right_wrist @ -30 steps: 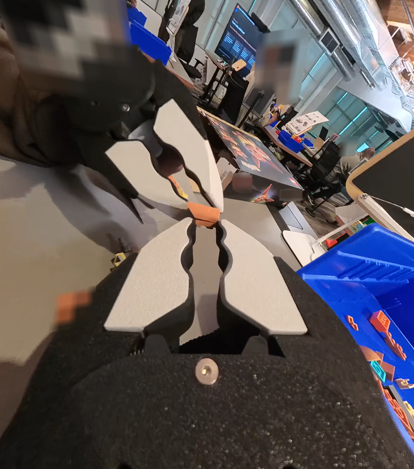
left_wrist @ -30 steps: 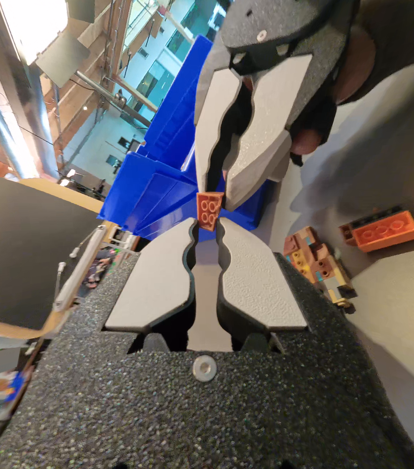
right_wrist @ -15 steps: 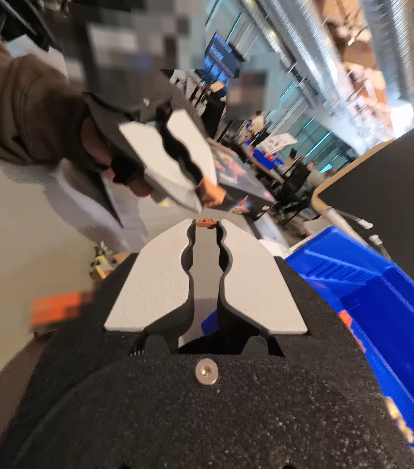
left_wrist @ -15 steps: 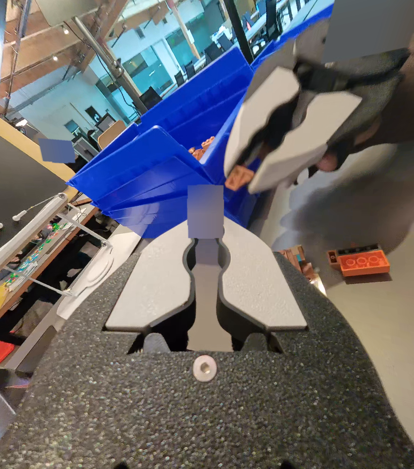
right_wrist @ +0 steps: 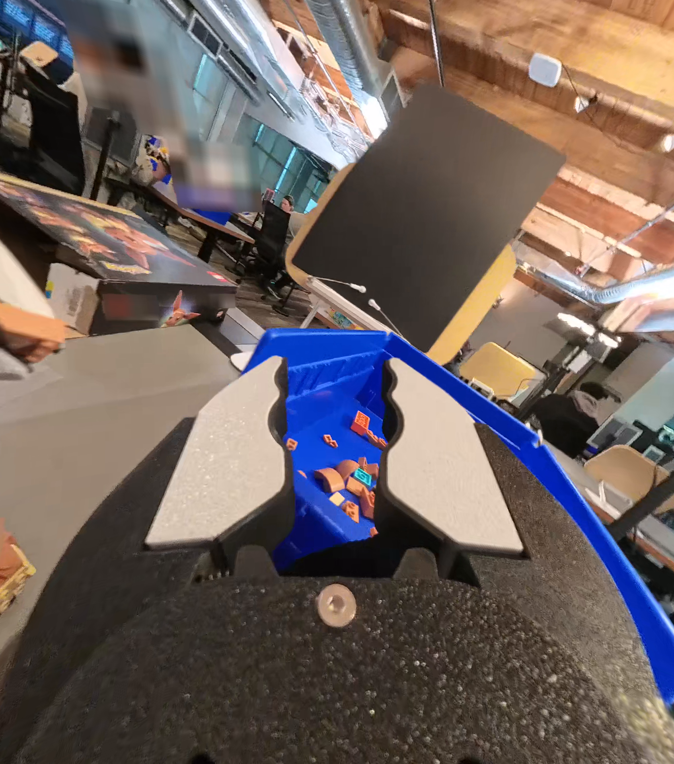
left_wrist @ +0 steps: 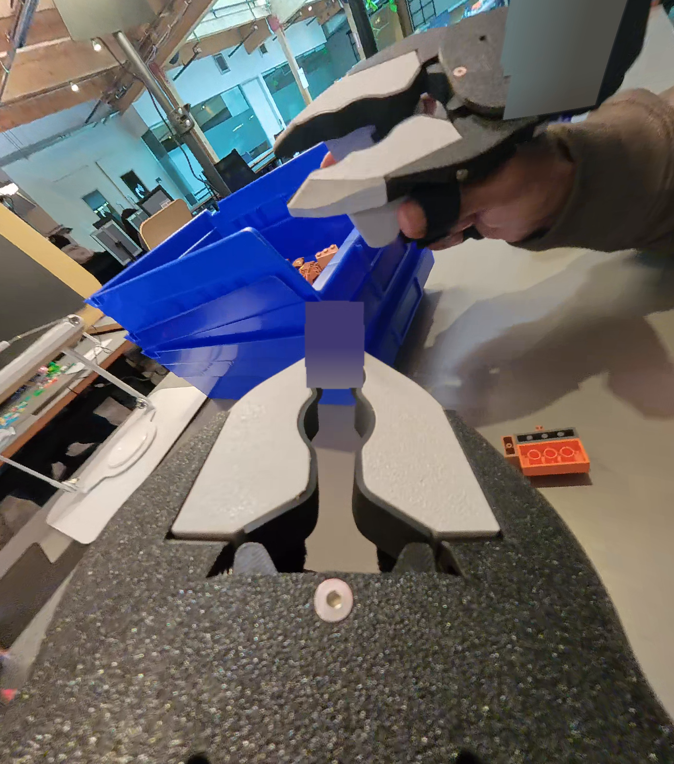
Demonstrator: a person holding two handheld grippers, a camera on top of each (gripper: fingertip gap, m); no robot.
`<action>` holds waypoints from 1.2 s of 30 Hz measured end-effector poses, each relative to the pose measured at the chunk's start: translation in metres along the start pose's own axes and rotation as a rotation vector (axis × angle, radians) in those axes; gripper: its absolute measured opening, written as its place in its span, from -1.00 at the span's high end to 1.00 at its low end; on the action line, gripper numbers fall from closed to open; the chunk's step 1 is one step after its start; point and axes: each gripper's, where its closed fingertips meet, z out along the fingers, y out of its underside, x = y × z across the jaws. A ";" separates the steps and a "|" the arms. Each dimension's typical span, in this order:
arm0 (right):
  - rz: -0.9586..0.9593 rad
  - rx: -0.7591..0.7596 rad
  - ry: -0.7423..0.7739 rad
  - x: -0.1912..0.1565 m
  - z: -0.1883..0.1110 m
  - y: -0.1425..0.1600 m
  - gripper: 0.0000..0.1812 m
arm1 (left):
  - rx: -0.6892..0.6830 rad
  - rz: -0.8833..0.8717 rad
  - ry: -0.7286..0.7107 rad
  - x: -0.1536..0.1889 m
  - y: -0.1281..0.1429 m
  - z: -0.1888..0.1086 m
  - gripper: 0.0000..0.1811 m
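Blue plastic bin point(right_wrist: 319, 343), frame centre, sits under the released right tool point(right_wrist: 333, 364); left tool point(left_wrist: 335, 372) grasps an orange-brown brick point(right_wrist: 21, 335).

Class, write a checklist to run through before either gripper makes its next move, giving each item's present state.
1. Right gripper open: ok.
2. Nothing between its fingers: ok.
3. Right gripper over the blue bin: ok.
4. Left gripper shut on the brown brick: ok, though blurred in the right wrist view and masked in the left.
5. Orange brick lies on the table, apart from both grippers: ok.
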 end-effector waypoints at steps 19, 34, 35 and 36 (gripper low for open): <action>-0.480 0.161 -0.642 -0.134 -0.043 0.005 0.80 | -0.150 0.264 0.163 0.032 0.023 0.001 0.86; -0.231 -0.053 0.106 0.020 -0.002 0.007 0.80 | 0.028 -0.034 0.058 -0.006 -0.005 -0.011 0.85; -0.165 -0.119 0.098 0.028 0.001 0.021 0.66 | 0.019 -0.038 0.060 -0.005 -0.004 -0.011 0.85; -0.103 -0.139 0.091 0.033 0.002 0.028 0.59 | 0.007 -0.039 0.065 -0.004 -0.002 -0.010 0.85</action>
